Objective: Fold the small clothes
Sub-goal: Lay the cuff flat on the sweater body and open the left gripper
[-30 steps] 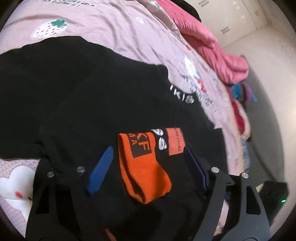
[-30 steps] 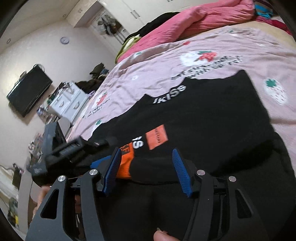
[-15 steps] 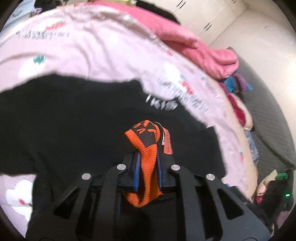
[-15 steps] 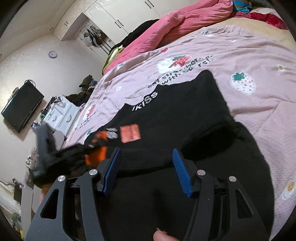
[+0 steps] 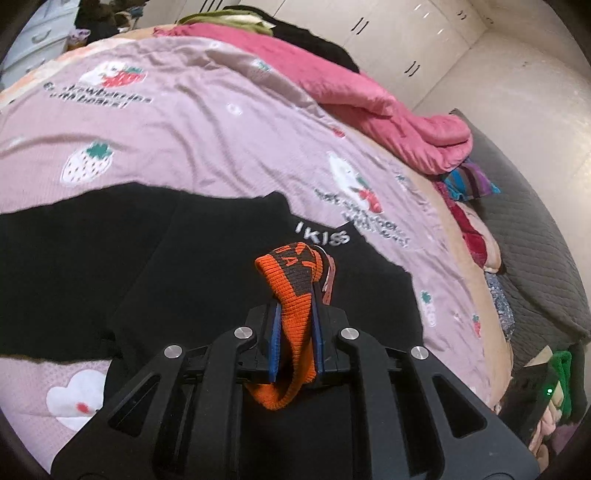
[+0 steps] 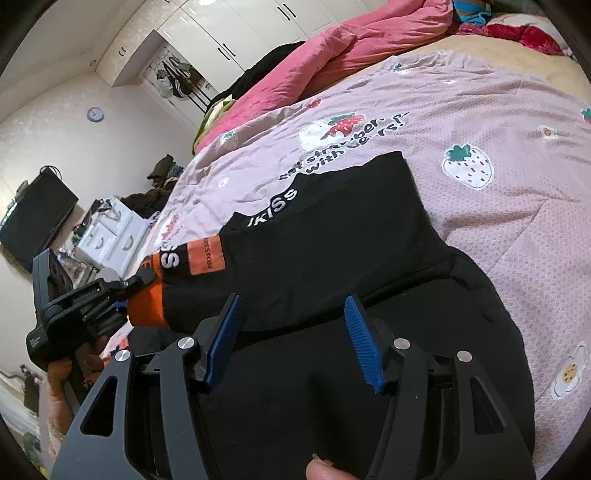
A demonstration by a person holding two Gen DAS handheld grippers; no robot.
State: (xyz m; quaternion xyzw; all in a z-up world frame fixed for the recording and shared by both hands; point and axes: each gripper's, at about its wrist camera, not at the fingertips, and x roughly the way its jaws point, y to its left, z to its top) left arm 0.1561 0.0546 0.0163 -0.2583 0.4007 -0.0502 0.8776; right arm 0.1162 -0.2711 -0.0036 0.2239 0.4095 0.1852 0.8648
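A black garment with white "IKISS" lettering lies spread on the pink strawberry bedspread. Its orange ribbed cuff is pinched between the blue pads of my left gripper, which is shut on it and lifts it off the bed. From the right wrist view the same cuff and left gripper show at the left, the sleeve pulled up with its orange label. My right gripper hangs open over the black cloth, nothing between its fingers.
A rumpled pink duvet and dark clothes lie along the bed's far side. Coloured clothes pile at the bed's right edge above a grey mat. A white drawer unit, a wall TV and wardrobes stand beyond.
My left gripper went from open around the orange cuff to shut on it, then rose and lifted the sleeve. The right gripper shifted sideways over the garment and stayed open.
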